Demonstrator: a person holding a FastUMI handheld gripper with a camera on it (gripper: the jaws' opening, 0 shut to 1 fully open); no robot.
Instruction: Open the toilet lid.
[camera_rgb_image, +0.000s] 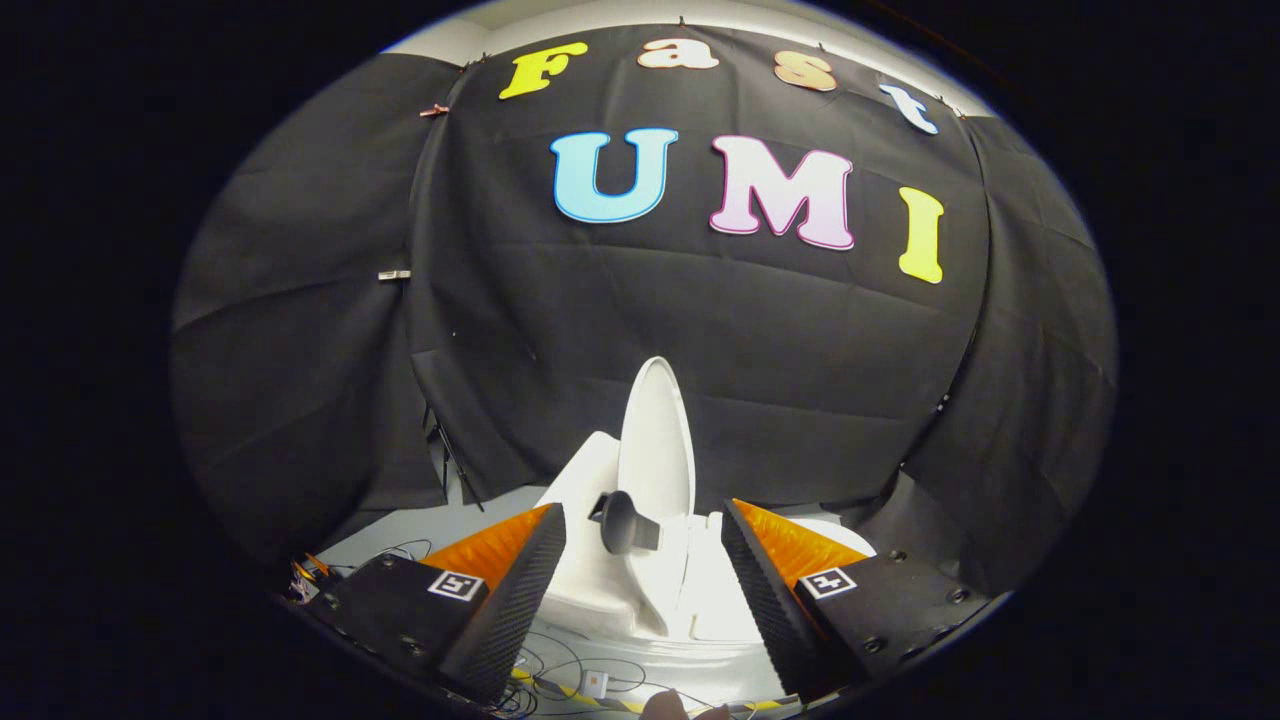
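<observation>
A white toilet (600, 590) sits just ahead of the gripper (643, 570), its rigid, smooth plastic lid (655, 440) raised nearly upright. The lid's dark knob (622, 522), between the spread, empty fingers, looks the surest hold; it likely swings lightly.

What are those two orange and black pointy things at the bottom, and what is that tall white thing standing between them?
Those belong to a gripper, a grabbing tool a person carries by hand. A camera rides on it and looks forward along its two fingers, so you see what the tool sees. The fingers are spread open and hold nothing. Just ahead is a small white toilet. The tall white oval is its lid, standing upright, with a dark round knob on it. Cables lie on the floor below.
</observation>
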